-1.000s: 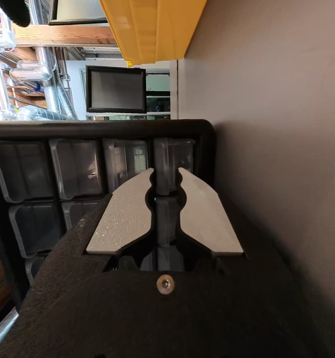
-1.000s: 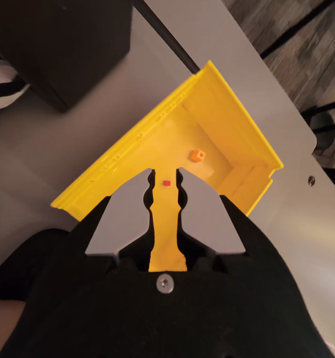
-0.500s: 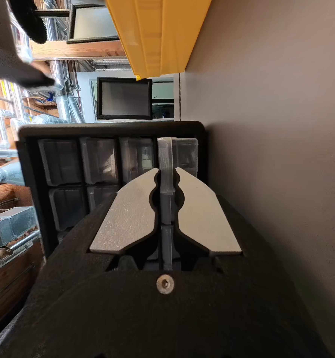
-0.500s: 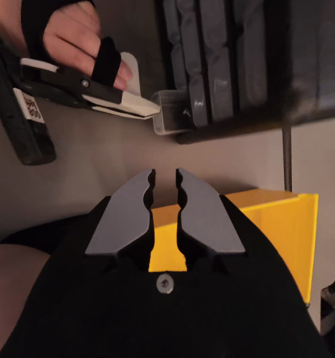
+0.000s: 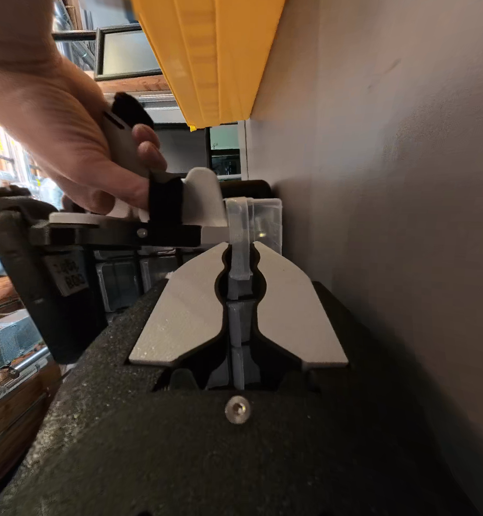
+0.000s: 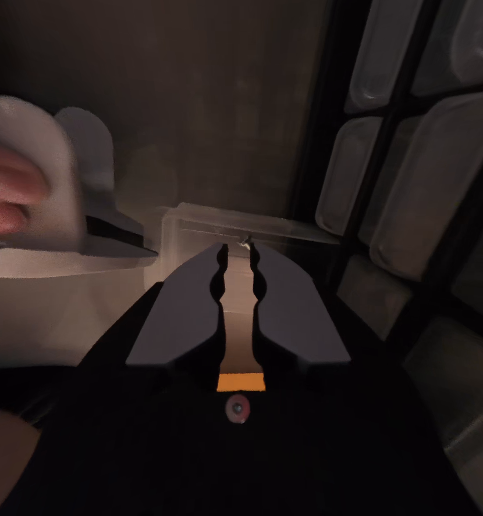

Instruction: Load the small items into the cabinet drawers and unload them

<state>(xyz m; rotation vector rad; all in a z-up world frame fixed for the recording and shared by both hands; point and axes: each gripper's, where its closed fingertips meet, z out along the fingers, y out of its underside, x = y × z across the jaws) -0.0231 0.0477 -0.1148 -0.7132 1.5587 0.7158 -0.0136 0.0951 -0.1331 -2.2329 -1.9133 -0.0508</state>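
Left gripper (image 5: 241, 245) sits at the centre of its own view with both fingers pressed onto the clear pull tab of a small see-through drawer (image 5: 265, 220), which stands drawn out from the black cabinet (image 5: 243, 187) just above the fingertips. To the right of that drawer the grey bench (image 5: 388, 223) fills the whole right side of the frame, bare and touching the drawer's side. A yellow bin (image 5: 206, 58) hangs in from the top centre.

Only this view shows the right gripper from outside: it comes in from the left at mid height, a bare hand (image 5: 67, 139) wrapped round its handle, its white fingers ending just beside the drawer's tab.

From the right wrist view, the right gripper (image 6: 238, 245) has its fingers a little apart with nothing between them, tips right at the drawer's (image 6: 234, 223) near rim. A tiny pale speck lies just past the tips, too blurred to say whether it is one of the small items. Here the left gripper's white finger (image 6: 75, 245) reaches in from the left edge and meets the drawer's end, and the cabinet's (image 6: 318, 167) other closed drawers fill the right side. Dim bench (image 6: 179, 83) lies open across the upper left.
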